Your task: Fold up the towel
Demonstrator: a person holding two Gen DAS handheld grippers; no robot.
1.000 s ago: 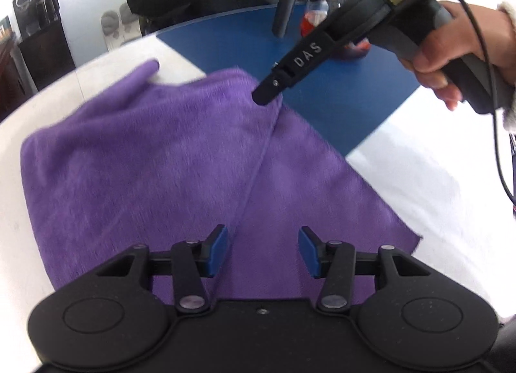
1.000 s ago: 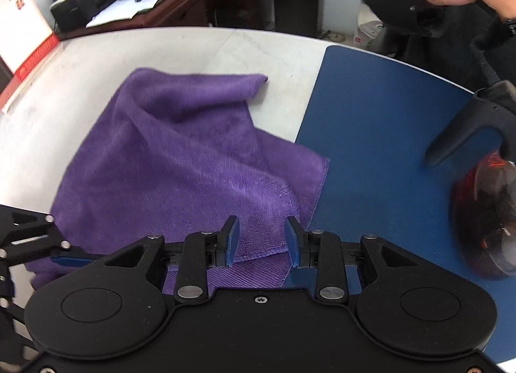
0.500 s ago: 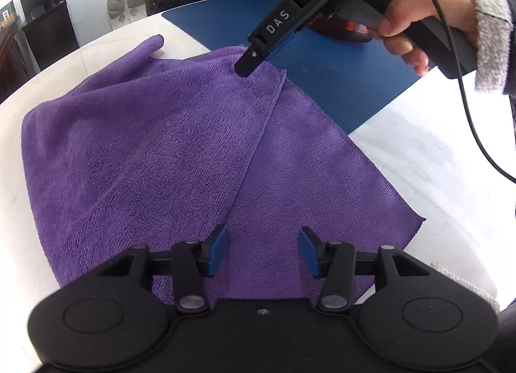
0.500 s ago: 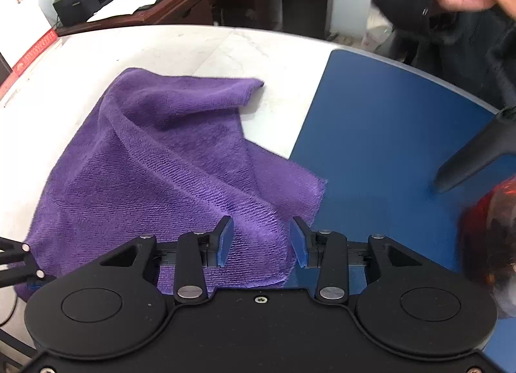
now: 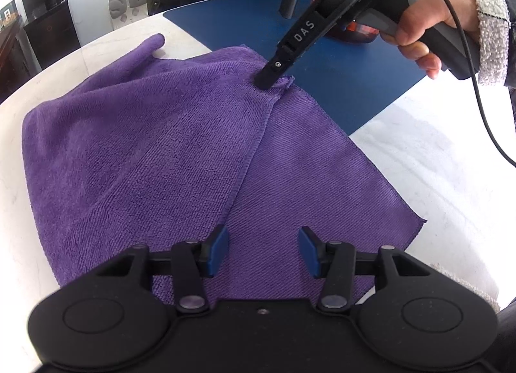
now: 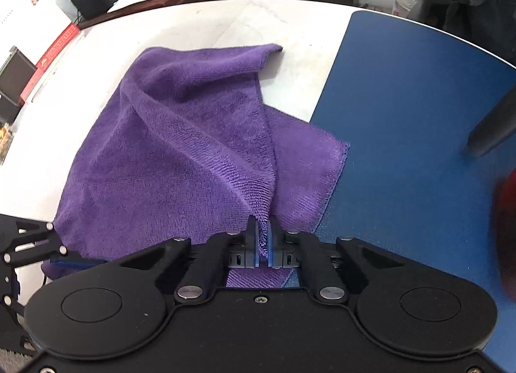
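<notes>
Right gripper (image 6: 263,239) pinching a corner of the purple terry towel (image 6: 167,163); left gripper (image 5: 262,252) spread above its near edge.

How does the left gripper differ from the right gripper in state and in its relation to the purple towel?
The left gripper is open with nothing between its blue pads; the right gripper is shut on a pinched fold of the purple microfibre towel. The left gripper is over the towel's near edge; the right gripper is at its far edge, by the blue mat. Both are black, have blue pads and point downward.
</notes>
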